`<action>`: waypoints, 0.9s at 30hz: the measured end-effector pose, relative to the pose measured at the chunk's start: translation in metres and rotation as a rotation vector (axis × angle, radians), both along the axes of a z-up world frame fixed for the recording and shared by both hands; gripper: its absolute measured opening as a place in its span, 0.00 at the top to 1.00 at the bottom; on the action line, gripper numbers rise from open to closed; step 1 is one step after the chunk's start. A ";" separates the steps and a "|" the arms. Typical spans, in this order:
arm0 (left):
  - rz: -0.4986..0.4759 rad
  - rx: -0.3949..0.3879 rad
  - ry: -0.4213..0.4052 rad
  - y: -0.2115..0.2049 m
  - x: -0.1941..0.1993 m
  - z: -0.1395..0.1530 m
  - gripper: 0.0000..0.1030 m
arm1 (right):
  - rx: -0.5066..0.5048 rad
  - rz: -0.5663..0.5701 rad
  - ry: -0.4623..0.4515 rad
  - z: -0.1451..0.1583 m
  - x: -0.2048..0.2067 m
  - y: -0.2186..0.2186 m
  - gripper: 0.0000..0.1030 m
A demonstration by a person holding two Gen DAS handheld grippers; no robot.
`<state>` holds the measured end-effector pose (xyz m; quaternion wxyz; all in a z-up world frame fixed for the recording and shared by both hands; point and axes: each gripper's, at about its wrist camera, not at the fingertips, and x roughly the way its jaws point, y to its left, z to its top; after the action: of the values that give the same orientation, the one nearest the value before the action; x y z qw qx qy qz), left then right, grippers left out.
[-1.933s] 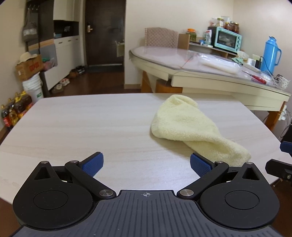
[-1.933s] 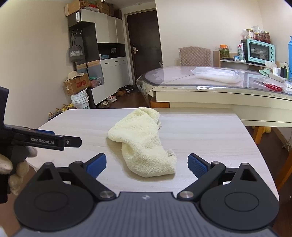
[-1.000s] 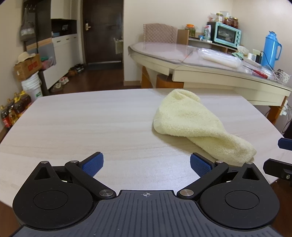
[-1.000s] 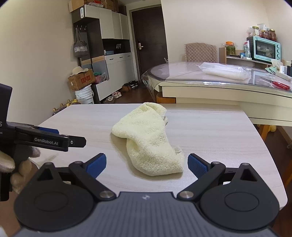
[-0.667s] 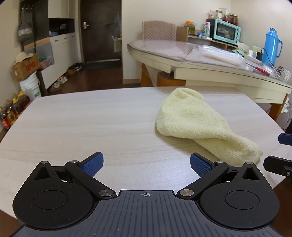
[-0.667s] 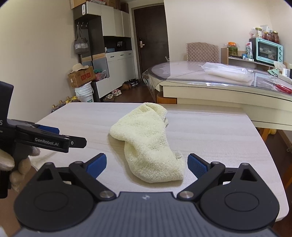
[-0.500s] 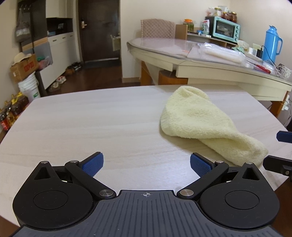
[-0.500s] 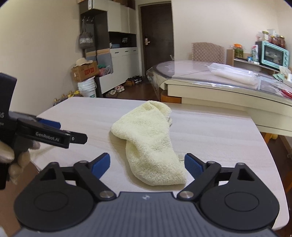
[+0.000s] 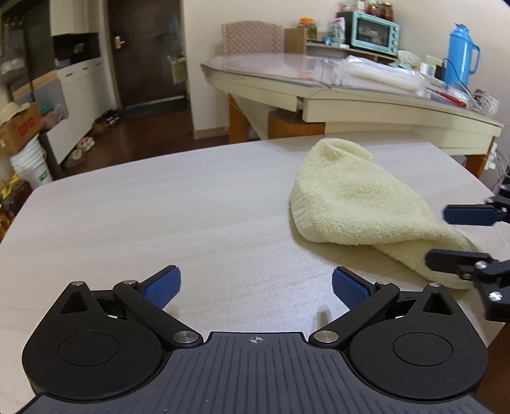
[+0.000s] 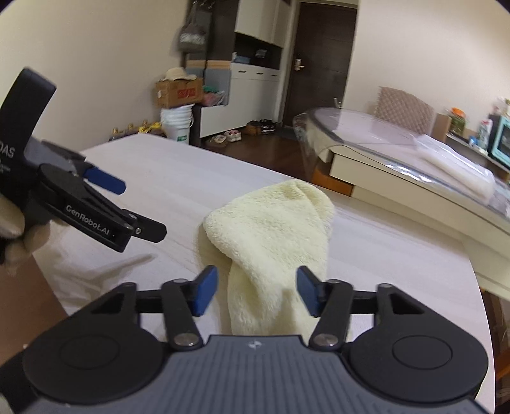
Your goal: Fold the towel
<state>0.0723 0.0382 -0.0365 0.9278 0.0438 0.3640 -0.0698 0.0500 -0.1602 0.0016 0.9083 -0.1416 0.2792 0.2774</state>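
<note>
A pale yellow towel (image 9: 360,203) lies bunched in a long heap on the light wooden table (image 9: 159,207). My left gripper (image 9: 255,286) is open and empty over bare table, to the left of the towel's near end. My right gripper (image 10: 256,294) is open with its blue pads on either side of the towel's near end (image 10: 271,254), not closed on it. In the left wrist view the right gripper (image 9: 459,235) straddles that end. In the right wrist view the left gripper (image 10: 127,210) hovers at the left.
A second table (image 9: 366,95) with a glass top, a plastic bag, a blue thermos (image 9: 459,54) and a teal oven (image 9: 376,30) stands behind. White buckets (image 10: 177,122), a cardboard box and cabinets are by the far wall. The table's right edge is close to the towel.
My right gripper has moved forward and down onto the towel's near end, and its jaws have narrowed around it. My left gripper has edged forward a little and stays open.
</note>
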 end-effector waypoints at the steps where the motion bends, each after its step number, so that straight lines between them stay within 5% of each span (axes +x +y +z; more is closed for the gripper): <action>1: -0.013 0.006 -0.003 -0.001 0.002 -0.001 0.00 | -0.010 0.009 -0.001 -0.001 0.002 0.003 0.61; 3: -0.047 0.018 -0.012 -0.003 0.004 -0.002 0.00 | -0.010 0.021 0.011 -0.003 0.008 0.005 0.79; 6: -0.103 0.037 -0.024 -0.009 0.008 -0.003 0.00 | 0.031 0.010 0.016 0.001 0.013 -0.001 0.91; 17: -0.363 0.002 -0.040 -0.048 0.037 0.005 0.04 | 0.274 -0.156 0.010 0.027 0.045 -0.068 0.93; 21: -0.448 -0.041 -0.006 -0.065 0.050 0.007 0.41 | 0.296 -0.174 0.008 0.029 0.052 -0.082 0.93; 25: -0.514 0.008 -0.038 -0.083 0.051 0.009 0.42 | 0.298 -0.162 0.017 0.027 0.057 -0.088 0.93; 27: -0.536 0.019 -0.050 -0.088 0.049 0.009 0.53 | 0.289 -0.158 0.022 0.026 0.056 -0.091 0.93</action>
<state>0.1217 -0.0499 -0.0270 0.8843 0.1492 0.3172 -0.3086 0.1057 -0.2510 0.0271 0.9351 0.0161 0.2563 0.2442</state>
